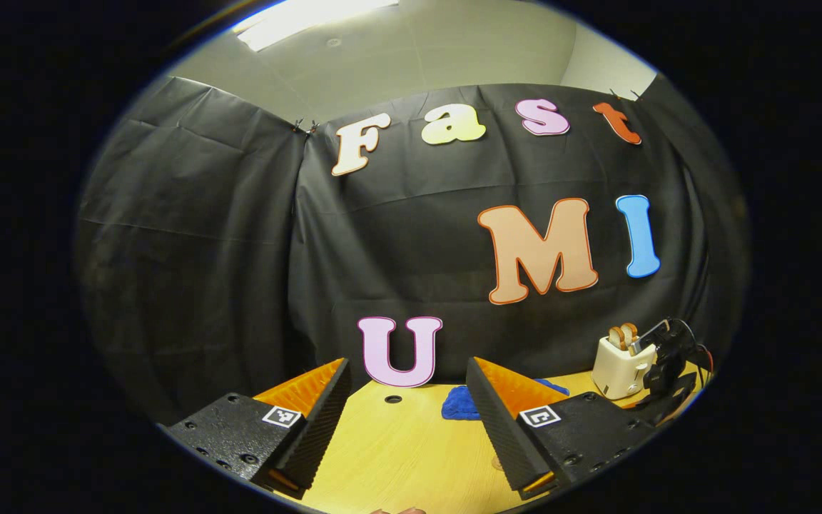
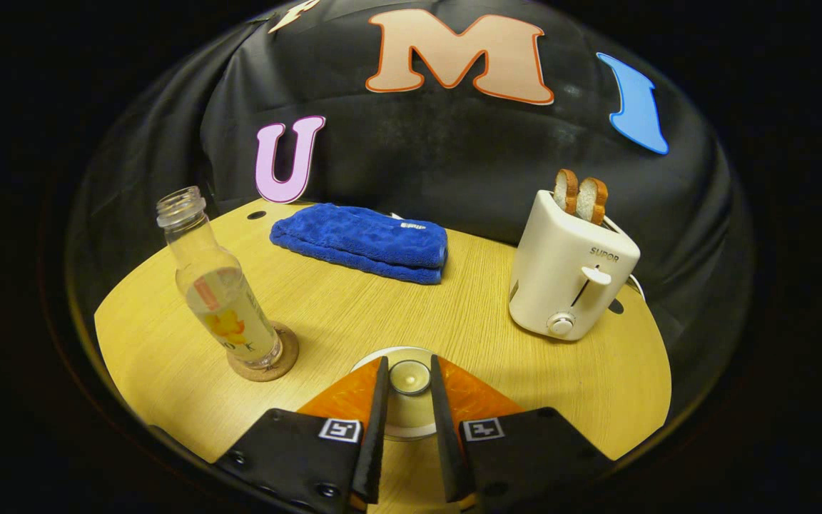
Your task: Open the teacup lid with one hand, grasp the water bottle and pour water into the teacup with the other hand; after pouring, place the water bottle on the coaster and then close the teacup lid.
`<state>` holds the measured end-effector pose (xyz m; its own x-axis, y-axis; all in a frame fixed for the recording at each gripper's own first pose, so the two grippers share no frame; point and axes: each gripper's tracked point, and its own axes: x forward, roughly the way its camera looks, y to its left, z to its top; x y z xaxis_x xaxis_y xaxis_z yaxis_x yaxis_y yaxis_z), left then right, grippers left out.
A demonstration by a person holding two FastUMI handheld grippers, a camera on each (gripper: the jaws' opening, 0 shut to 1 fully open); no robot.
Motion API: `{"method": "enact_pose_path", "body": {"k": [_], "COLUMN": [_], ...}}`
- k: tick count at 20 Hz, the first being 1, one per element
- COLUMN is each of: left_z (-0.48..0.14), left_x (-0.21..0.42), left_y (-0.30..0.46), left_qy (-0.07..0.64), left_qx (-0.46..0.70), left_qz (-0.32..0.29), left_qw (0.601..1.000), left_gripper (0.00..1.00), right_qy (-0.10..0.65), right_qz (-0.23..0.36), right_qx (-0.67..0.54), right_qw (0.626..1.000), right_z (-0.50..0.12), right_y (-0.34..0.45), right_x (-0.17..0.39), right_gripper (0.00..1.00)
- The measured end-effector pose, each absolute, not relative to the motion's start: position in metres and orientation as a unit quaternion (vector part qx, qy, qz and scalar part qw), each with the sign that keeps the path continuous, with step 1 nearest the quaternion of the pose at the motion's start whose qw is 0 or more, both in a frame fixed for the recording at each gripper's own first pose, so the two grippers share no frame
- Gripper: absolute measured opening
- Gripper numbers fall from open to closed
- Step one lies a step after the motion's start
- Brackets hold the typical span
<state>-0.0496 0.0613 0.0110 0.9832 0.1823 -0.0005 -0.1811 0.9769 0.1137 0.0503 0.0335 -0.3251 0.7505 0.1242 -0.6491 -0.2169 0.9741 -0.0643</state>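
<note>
Two fingers of the right gripper (image 2: pixel 409 421) sit close on either side of the small knob of the teacup lid (image 2: pixel 409 377), and from the right gripper view they look clamped on it, though I cannot tell whether the pads truly press or just flank it. The lid lies flat over the teacup, which is mostly hidden under it, at six o'clock on the table (image 2: pixel 354 314). The water bottle (image 2: pixel 218 285) stands uncapped on the coaster (image 2: pixel 268 360) at about nine o'clock from the lid, leaning only as the lens bends it. So pouring looks done and the bottle parked; my guess is the last step is in hand, the lid being seated. The next move would call for letting go gently and lifting straight up so the lid does not drag.

The right gripper points down and forward over the near table edge. The left gripper (image 1: pixel 409 421) is held level and higher, its fingers wide apart on nothing, aimed at the booth wall.

Further out, a folded blue towel (image 2: pixel 364 243) lies at twelve o'clock and a toaster (image 2: pixel 571 268) with two slices at two o'clock.
</note>
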Motion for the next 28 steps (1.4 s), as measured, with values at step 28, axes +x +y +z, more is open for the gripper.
{"method": "enact_pose_path", "body": {"k": [28], "left_z": [-0.109], "left_x": [-0.002], "left_y": [-0.031], "left_qy": [0.094], "left_qx": [0.005], "left_qz": [-0.098], "left_qw": [0.991], "left_gripper": [0.96], "right_qy": [0.263], "right_qz": [-0.011], "right_qx": [-0.031], "right_qw": [0.964], "right_z": [-0.193], "right_y": [-0.052], "right_x": [0.002], "right_gripper": [0.32]}}
